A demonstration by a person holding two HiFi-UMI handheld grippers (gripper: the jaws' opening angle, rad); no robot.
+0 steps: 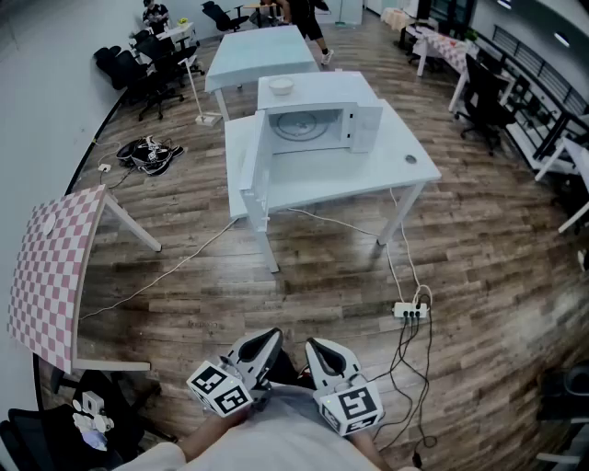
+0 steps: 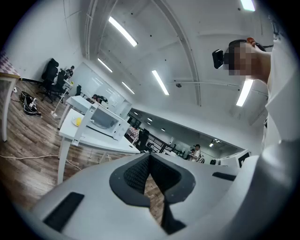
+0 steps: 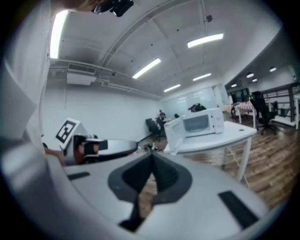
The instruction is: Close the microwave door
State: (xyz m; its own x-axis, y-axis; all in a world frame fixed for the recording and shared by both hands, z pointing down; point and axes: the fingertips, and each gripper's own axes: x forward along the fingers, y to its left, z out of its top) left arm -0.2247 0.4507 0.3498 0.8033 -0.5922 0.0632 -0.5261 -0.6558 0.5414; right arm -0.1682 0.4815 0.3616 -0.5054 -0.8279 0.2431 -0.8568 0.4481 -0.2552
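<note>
The white microwave (image 1: 317, 118) stands on a white table (image 1: 405, 175) far ahead in the head view. Its door (image 1: 252, 168) hangs wide open to the left, and the cavity with its glass plate shows. A bowl (image 1: 281, 86) sits on top. My left gripper (image 1: 264, 348) and right gripper (image 1: 319, 354) are held close to my body at the bottom edge, well short of the table. Both are shut with nothing between the jaws. The left gripper view shows the microwave (image 2: 104, 121) small in the distance. In the right gripper view the microwave (image 3: 202, 123) and its open door (image 3: 174, 133) are visible.
A power strip (image 1: 410, 311) with loose cables lies on the wood floor between me and the table. A pink checkered table (image 1: 55, 267) stands at the left. A second white table (image 1: 258, 51), office chairs (image 1: 152, 64) and a person (image 1: 308, 18) are at the back.
</note>
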